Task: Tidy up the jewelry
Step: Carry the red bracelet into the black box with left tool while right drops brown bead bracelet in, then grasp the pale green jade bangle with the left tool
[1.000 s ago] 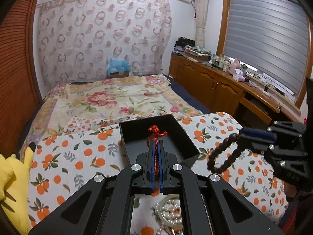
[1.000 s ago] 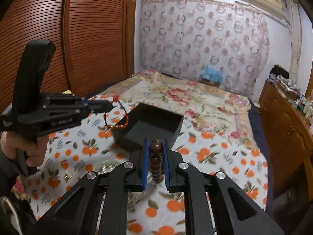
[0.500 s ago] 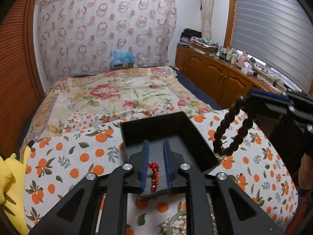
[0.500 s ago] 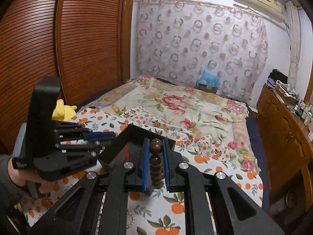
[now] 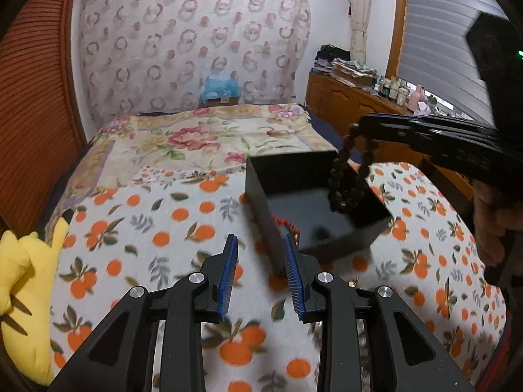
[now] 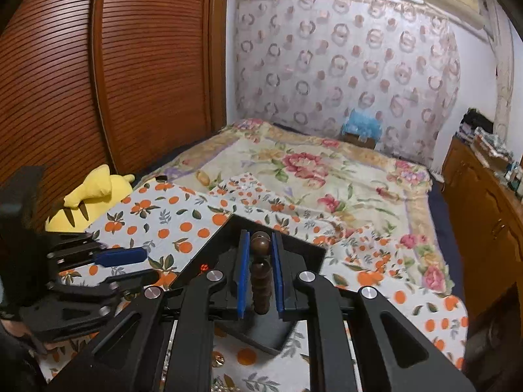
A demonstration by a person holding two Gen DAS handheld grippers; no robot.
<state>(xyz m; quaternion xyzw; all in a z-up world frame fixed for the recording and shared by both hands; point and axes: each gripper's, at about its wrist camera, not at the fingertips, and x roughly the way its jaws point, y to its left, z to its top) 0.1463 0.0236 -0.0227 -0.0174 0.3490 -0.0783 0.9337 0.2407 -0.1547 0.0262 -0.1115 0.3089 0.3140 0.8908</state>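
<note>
An open black box (image 5: pixel 313 209) sits on the orange-print cloth on the bed. A red beaded bracelet (image 5: pixel 287 223) lies inside it by the near left wall; it shows as a red speck in the right wrist view (image 6: pixel 204 266). My left gripper (image 5: pixel 260 251) is open and empty, drawn back in front of the box's near corner. My right gripper (image 6: pixel 260 240) is shut on a dark brown wooden bead bracelet (image 6: pixel 260 274), which hangs over the box (image 6: pixel 304 248) in the left wrist view (image 5: pixel 346 173).
A yellow plush toy (image 5: pixel 19 281) lies at the left edge of the bed. A pearl piece (image 6: pixel 225 385) lies on the cloth near me. A wooden cabinet (image 5: pixel 353 104) with clutter stands on the right. A slatted wardrobe (image 6: pixel 81 75) is on the left.
My left gripper opened and let the red bracelet drop into the box, then drew back. My right gripper carried the brown bead bracelet over the box.
</note>
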